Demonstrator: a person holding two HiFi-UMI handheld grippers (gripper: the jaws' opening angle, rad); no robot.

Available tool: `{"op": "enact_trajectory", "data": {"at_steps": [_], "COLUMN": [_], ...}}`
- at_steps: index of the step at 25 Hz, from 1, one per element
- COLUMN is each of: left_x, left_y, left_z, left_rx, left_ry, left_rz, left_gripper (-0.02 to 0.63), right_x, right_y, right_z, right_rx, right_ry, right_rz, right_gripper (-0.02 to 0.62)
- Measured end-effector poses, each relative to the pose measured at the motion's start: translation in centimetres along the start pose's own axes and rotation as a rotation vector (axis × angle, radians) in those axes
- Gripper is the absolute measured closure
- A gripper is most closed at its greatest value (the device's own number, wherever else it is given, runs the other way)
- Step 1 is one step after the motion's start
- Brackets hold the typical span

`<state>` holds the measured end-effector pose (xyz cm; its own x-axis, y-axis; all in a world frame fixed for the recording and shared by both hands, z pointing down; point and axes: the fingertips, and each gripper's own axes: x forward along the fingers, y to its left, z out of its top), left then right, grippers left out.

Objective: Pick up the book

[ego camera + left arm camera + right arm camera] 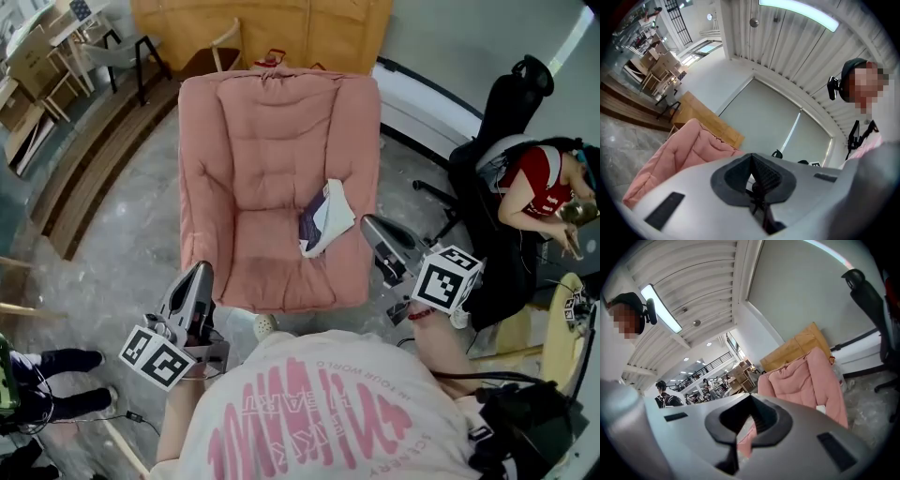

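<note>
A book [324,218] with a dark purple cover and splayed white pages lies on the seat of a pink padded armchair [262,178], near its right arm. My left gripper [198,277] is shut and empty at the chair's front left corner, pointing toward the seat. Off the chair's front right corner my right gripper [371,226] is shut too, its tips just right of the book and apart from it. The pink chair [679,154] fills the left gripper view's lower left and shows again as the pink chair [806,376] in the right gripper view; neither shows the book.
A wooden cabinet [262,28] stands behind the chair. At the right a seated person [534,187] sits by a black office chair [497,122]. Wooden steps [84,159] run along the left. Another person's legs [56,380] are at the lower left. The floor is grey marble.
</note>
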<state>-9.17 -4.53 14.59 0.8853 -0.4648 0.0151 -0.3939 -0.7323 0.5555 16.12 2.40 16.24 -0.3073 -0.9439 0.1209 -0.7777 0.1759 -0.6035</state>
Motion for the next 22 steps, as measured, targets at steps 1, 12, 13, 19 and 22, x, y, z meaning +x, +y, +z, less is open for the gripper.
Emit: {"op": "enact_trajectory", "data": {"at_steps": [1,12,13,19,22], "left_x": [0.5,3.5,3.8,5.6,5.4], "left_y": [0.5,4.6,4.9,7.0,8.0], "left_z": [0.6,4.5,4.5,4.2,3.7], "left_rx": [0.006,-0.015,-0.017,-0.053,-0.08], "left_ry": [0.002,0.094,0.109,0.155,0.163], "left_rz": [-0.016,-0.167,-0.182,-0.239,-0.243], "left_gripper": [0.597,0.597,0.597,0.597,0.597], "right_x": [0.3,3.0,3.1,3.7,4.4], "right_y": [0.0,2.0,2.1,1.6,1.3], "right_z": [0.2,1.4,1.3,-0.1,-1.4], "right_rx": [-0.002,0.004,0.006,0.031,0.06], "right_ry": [-0.012,-0.109,-0.115,-0.108,-0.092], "right_rz": [-0.012,-0.147,-0.162,-0.246,-0.273], "right_gripper": [0.588,0.588,0.588,0.588,0.588]}}
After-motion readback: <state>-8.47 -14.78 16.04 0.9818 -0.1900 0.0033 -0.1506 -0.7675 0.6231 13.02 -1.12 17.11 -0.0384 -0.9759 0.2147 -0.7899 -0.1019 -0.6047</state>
